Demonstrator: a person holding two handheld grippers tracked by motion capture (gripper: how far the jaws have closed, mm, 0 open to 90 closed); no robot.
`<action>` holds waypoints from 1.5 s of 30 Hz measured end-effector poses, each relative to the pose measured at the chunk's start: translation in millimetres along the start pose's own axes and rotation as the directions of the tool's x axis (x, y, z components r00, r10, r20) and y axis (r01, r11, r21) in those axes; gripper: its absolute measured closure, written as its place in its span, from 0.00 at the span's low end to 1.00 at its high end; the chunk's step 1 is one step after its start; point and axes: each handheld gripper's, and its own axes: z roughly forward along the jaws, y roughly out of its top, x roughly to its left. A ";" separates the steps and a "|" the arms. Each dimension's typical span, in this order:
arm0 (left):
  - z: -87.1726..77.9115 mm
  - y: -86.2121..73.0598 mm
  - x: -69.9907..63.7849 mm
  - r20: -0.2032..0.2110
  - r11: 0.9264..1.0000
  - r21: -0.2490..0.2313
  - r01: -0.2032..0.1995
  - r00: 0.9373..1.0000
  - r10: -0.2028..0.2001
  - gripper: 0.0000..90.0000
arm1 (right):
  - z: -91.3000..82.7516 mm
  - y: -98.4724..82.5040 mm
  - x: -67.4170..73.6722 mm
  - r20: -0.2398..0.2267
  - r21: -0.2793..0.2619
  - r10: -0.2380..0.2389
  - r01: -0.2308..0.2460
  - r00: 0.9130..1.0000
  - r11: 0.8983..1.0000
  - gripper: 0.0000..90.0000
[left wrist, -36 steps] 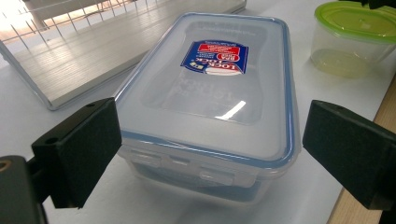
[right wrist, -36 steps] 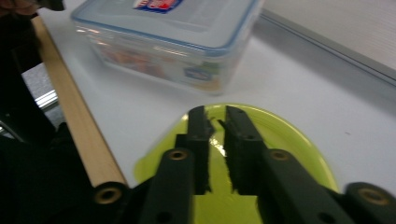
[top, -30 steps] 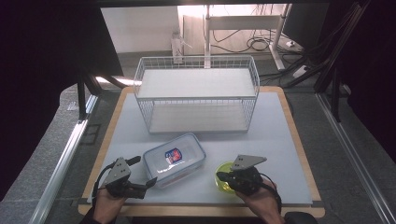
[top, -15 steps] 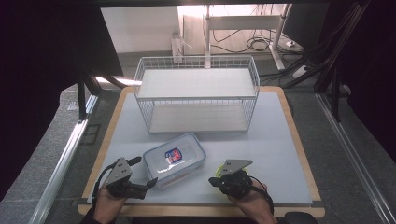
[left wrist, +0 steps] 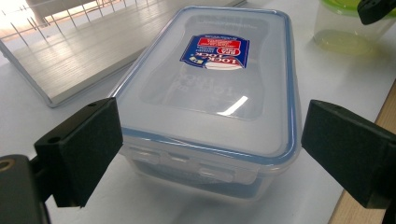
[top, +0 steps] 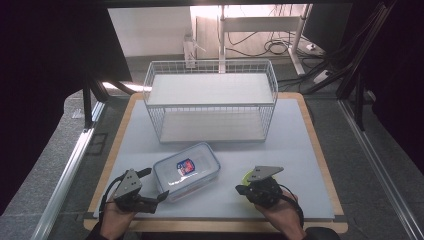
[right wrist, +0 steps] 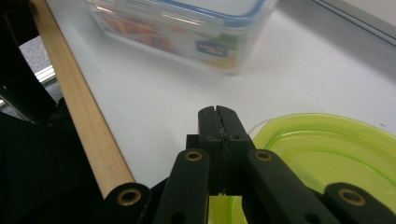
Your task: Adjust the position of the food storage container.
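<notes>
The left gripper has its jaws spread wide either side of the clear lidded box's near short end, touching nothing; it has not moved over the last second. The right gripper keeps its jaws clenched on nothing and has slid leftward, so it now covers most of the green-lidded tub. Judging by this, the box is about to be gripped first.

The box lies on the surface before the wire rack, its long axis running from the left gripper diagonally toward the rack's right side.
</notes>
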 end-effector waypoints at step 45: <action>1.7 0.5 -2.0 -0.014 1.000 0.026 -0.017 1.000 0.018 0.07 | -42.1 -30.9 -68.1 0.167 -0.051 0.184 -0.178 0.969 0.983 1.00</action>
